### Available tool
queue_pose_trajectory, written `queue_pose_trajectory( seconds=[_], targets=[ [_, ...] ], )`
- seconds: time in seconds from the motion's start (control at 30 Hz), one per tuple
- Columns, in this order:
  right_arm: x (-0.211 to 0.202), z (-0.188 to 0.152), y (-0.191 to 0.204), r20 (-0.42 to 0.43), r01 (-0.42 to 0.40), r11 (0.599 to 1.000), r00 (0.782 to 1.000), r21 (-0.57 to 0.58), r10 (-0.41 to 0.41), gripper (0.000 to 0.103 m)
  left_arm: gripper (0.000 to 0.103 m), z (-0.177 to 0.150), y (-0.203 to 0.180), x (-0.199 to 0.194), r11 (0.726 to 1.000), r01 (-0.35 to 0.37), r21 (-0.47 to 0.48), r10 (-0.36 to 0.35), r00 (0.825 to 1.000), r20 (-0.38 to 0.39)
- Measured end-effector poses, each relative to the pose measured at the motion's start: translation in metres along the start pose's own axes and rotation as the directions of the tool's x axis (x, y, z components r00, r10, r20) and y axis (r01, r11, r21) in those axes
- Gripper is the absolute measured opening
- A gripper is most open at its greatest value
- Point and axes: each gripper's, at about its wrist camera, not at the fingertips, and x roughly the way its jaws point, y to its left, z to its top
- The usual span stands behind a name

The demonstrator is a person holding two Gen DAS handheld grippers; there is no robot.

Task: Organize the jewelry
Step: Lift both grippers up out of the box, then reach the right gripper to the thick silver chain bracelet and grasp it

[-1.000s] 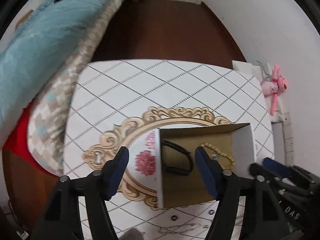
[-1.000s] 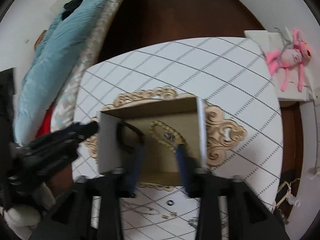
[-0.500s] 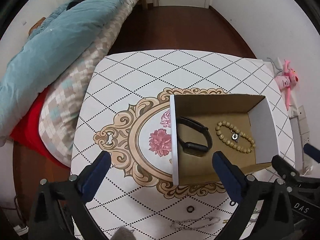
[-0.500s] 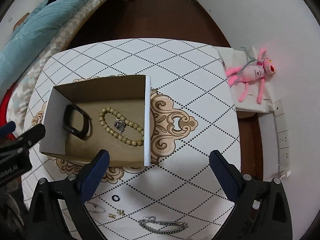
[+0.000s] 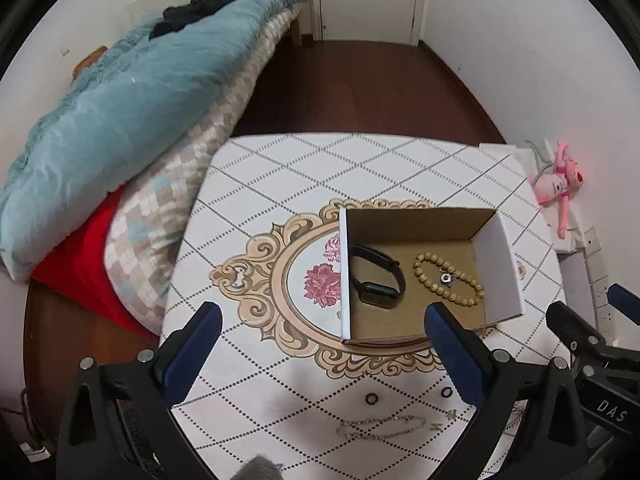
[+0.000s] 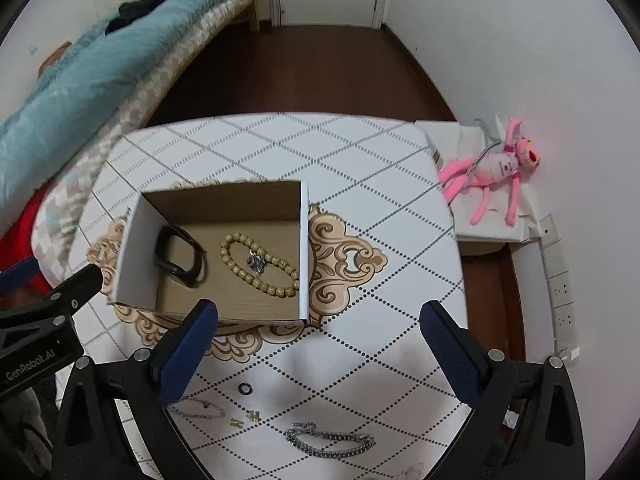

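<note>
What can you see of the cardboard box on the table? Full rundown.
The cardboard box is an open-topped carton, white outside and plain brown inside, with no lid in view. It sits upright on the patterned table, over the ornate gold medallion print. Inside, flat on its floor, lie a black wristband at one end and a tan beaded bracelet with a small silver charm beside it. Neither gripper touches it.

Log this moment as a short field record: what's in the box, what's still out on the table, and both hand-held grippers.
box: open cardboard box on the table
in box: black wristband; wooden bead bracelet with a small silver piece on it
on table: black ring, thick silver chain, thin chain, small gold pieces
left hand-held gripper: open, jaws just opened, nothing between them
right hand-held gripper: open, jaws just opened, nothing between them
</note>
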Motion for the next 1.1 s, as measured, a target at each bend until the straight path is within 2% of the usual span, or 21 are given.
queue_pose_trajectory(
  seconds=[0.33, 0.5, 0.63, 0.8, 0.93, 0.97, 1.1],
  targets=[
    [-0.069, -0.012, -0.009, 0.112, -0.07, 0.997, 0.992, 0.041, 0.065, 0.102, 0.103, -0.01, 0.005, -0.048, 1.0, 0.009, -0.01, -0.008, 0.998, 0.062],
    [-0.075, -0.032, -0.021, 0.087, -0.096, 0.992, 0.992, 0.088, 0.088, 0.102, 0.103, -0.031, 0.004, -0.047, 0.999, -0.034, 0.007, 0.034, 0.998, 0.044],
    [-0.049, -0.064, -0.045, -0.005, -0.069, 0.982, 0.997, 0.178, 0.071, 0.102, 0.103, -0.058, 0.005, -0.024, 0.998, -0.056, 0.018, 0.056, 0.998, -0.023],
    [0.004, -0.115, -0.086, -0.125, -0.06, 0.937, 0.986, 0.344, 0.109, 0.1, 0.103, -0.095, 0.005, 0.017, 0.995, -0.091, 0.032, 0.094, 0.987, -0.133],
    [0.04, -0.145, -0.108, -0.19, -0.039, 0.904, 0.973, 0.425, 0.132, 0.081, 0.103, -0.113, 0.006, 0.039, 0.994, -0.11, 0.023, 0.113, 0.975, -0.191],
    [0.048, -0.151, -0.11, -0.203, -0.037, 0.898, 0.969, 0.437, 0.139, 0.079, 0.103, -0.119, 0.006, 0.045, 0.993, -0.117, 0.023, 0.12, 0.971, -0.207],
    [0.065, -0.156, -0.106, -0.217, -0.046, 0.905, 0.964, 0.424, 0.151, 0.066, 0.103, -0.131, 0.007, 0.061, 0.991, -0.132, 0.028, 0.135, 0.96, -0.246]
  ],
)
